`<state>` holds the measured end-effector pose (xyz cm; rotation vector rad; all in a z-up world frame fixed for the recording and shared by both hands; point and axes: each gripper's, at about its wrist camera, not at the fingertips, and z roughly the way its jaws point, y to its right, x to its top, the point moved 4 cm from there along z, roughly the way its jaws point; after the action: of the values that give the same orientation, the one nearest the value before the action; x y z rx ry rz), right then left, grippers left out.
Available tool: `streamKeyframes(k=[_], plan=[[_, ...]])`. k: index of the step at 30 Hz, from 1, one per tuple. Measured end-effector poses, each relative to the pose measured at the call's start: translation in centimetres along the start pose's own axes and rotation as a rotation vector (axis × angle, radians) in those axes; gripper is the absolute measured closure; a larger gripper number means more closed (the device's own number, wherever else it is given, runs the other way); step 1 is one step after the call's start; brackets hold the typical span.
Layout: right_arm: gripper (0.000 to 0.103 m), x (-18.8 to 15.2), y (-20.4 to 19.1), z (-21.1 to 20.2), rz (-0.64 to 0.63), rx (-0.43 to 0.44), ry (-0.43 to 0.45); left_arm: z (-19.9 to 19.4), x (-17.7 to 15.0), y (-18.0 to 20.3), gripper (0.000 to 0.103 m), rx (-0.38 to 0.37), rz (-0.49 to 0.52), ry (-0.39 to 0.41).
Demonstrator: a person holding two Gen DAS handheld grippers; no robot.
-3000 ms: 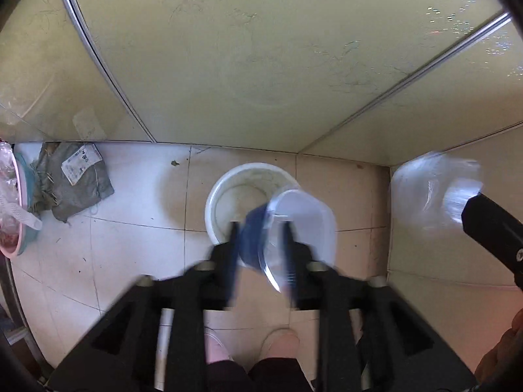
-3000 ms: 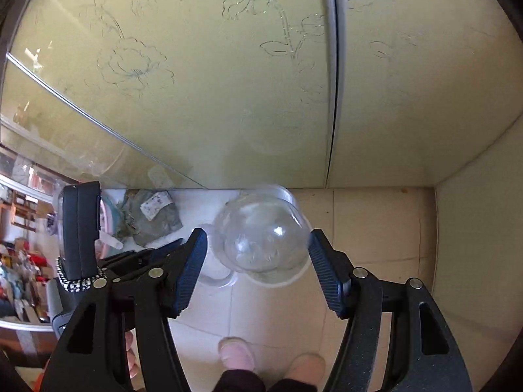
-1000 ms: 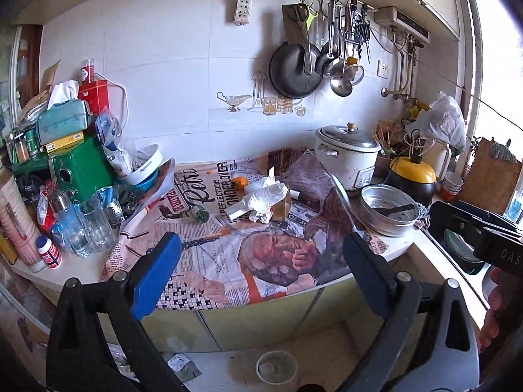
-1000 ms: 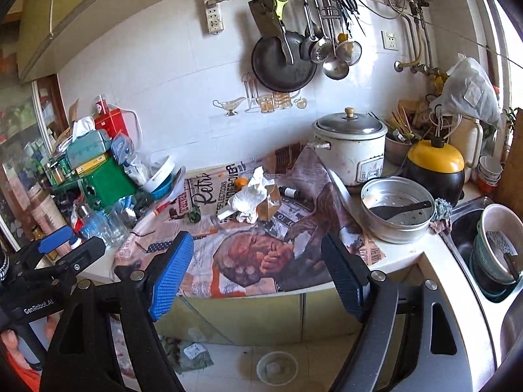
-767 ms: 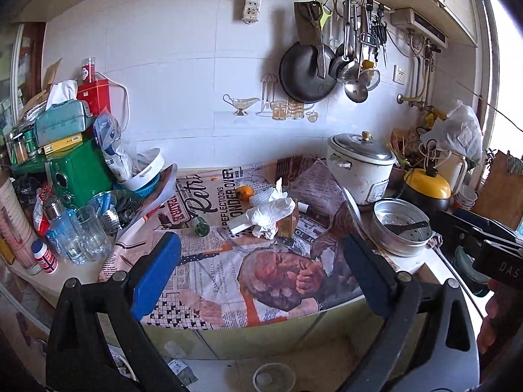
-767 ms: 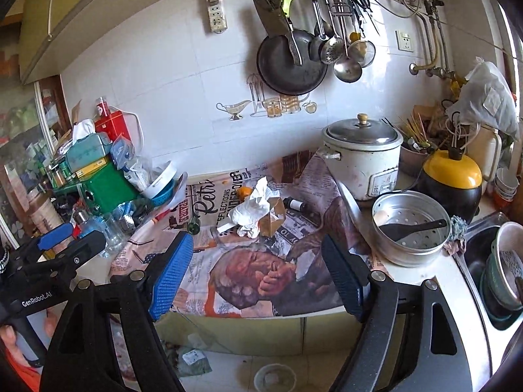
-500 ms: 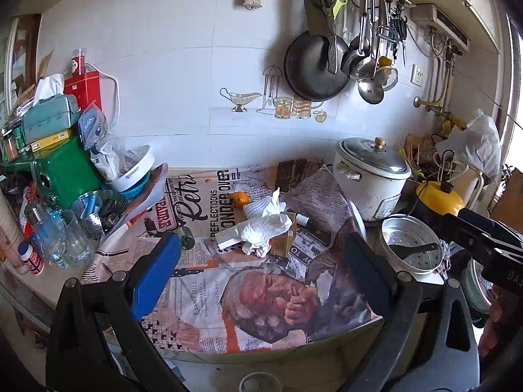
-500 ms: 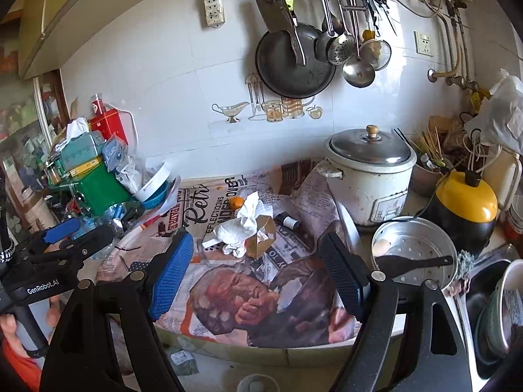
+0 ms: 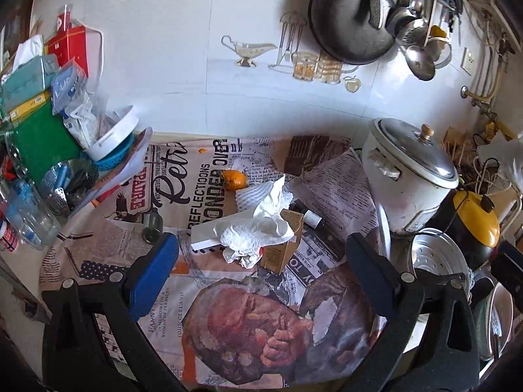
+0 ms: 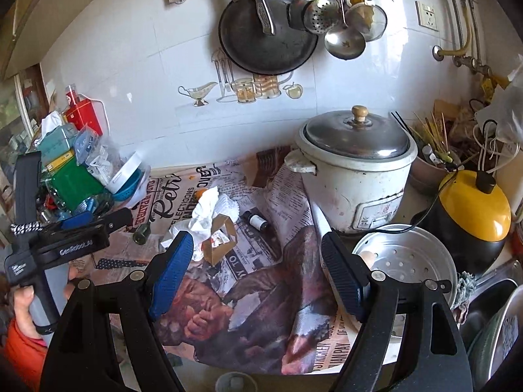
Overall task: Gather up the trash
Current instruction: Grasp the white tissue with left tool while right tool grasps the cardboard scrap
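Trash-wise I'm nowhere near done: both my left hand-held gripper and right hand-held gripper are wide open with nothing in them, while crumpled tissue and torn carton sit mid-desk at 12 o'clock.

Both wrist cameras look forward and down along their own open fingers at the newspaper-covered counter, close above its front edge. The left view sits further left. Both share the crumpled tissue, rice cooker and hanging pan.
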<state>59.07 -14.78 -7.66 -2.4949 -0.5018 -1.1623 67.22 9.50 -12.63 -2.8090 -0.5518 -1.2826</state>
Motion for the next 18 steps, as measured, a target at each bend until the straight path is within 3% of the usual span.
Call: streamKeyframes(k=[4, 12, 18], plan=[[0.025, -0.3, 1.6, 1.4, 0.028, -0.044, -0.039, 5.7, 0.8, -0.5, 0.001, -0.005, -0.058, -0.054], [0.025, -0.5, 2.6, 3.7, 0.104, -0.132, -0.091, 15.7, -0.8, -1.2, 0.005, -0.034, -0.034, -0.229], [0.025, -0.8, 1.2, 7.0, 0.098, -0.143, -0.144, 19.2, -2.2, -1.2, 0.033, -0.119, -0.017, -0.317]])
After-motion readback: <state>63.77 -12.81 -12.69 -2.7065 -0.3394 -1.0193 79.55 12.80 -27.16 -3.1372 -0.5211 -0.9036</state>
